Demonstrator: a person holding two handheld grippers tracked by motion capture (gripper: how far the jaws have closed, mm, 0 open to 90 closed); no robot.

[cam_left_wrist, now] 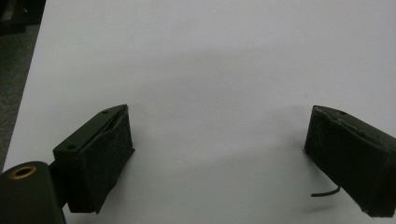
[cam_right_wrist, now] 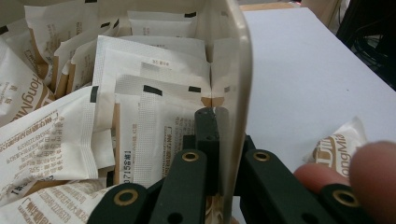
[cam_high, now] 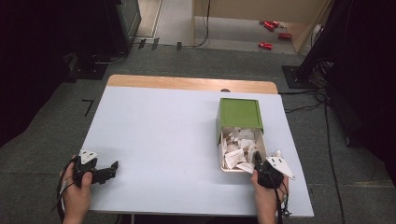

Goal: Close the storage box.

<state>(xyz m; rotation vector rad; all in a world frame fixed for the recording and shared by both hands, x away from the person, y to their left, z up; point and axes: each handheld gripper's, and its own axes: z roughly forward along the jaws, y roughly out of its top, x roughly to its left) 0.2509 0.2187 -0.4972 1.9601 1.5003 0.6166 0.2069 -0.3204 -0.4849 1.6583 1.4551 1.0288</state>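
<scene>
A cream box with a green sliding lid pushed back stands on the right half of the white table. Several white sachets fill its open part. My right gripper is at the box's near right corner, shut on the box's side wall, one jaw inside among the sachets and one outside. A loose sachet lies on the table just right of that gripper. My left gripper rests at the table's front left, open, with bare tabletop between its pads.
A wooden strip runs along the table's far edge. On the floor beyond lie several red objects, and cables trail past the table's right side. Dark equipment stands at the back left and right.
</scene>
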